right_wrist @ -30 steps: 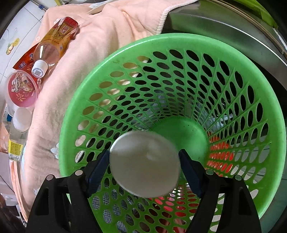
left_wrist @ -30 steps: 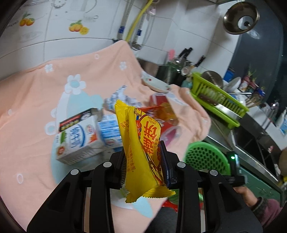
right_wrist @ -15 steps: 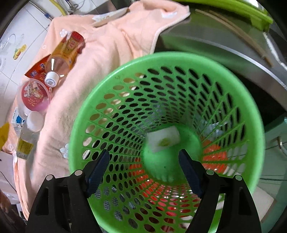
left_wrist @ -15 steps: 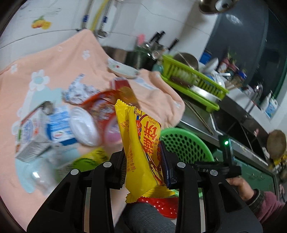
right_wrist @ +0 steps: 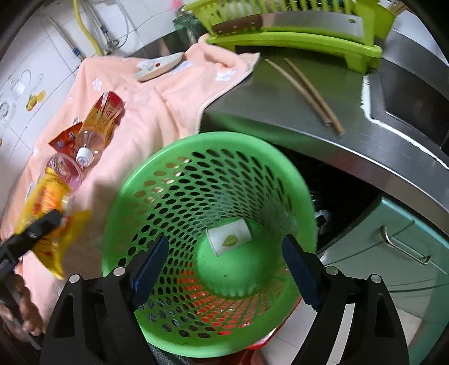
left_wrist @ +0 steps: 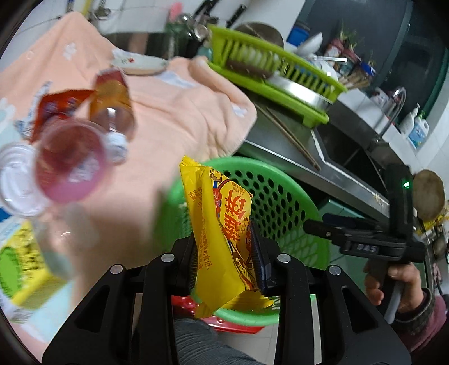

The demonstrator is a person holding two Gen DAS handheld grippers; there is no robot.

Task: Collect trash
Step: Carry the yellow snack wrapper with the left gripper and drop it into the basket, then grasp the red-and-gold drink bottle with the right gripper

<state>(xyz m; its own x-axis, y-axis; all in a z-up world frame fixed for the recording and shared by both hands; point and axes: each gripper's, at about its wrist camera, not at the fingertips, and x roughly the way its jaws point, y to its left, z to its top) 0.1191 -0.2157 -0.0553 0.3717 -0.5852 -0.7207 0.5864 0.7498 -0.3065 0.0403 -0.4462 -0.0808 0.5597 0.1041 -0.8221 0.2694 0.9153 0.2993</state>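
Note:
My left gripper (left_wrist: 227, 252) is shut on a yellow snack wrapper (left_wrist: 221, 235) and holds it over the near rim of the green perforated basket (left_wrist: 283, 202). In the right wrist view the wrapper (right_wrist: 47, 213) shows at the left, beside the basket (right_wrist: 157, 196). My right gripper (right_wrist: 224, 261) is open and empty above the basket. A white paper cup (right_wrist: 228, 237) lies on its side on the basket floor. My right gripper also shows in the left wrist view (left_wrist: 362, 238), right of the basket.
On the peach cloth (right_wrist: 146, 112) lie a plastic bottle (right_wrist: 98, 123), a red wrapper (right_wrist: 63, 140), a pink-lidded cup (right_wrist: 66, 171) and a small dish (right_wrist: 157, 67). A green dish rack (right_wrist: 294, 22) and chopsticks (right_wrist: 306, 89) sit on the steel counter. Cartons (left_wrist: 19, 261) lie at the left.
My right gripper opened and the white cup dropped into the basket, then the gripper rose. My left gripper carried the yellow wrapper right, from over the cloth to the basket.

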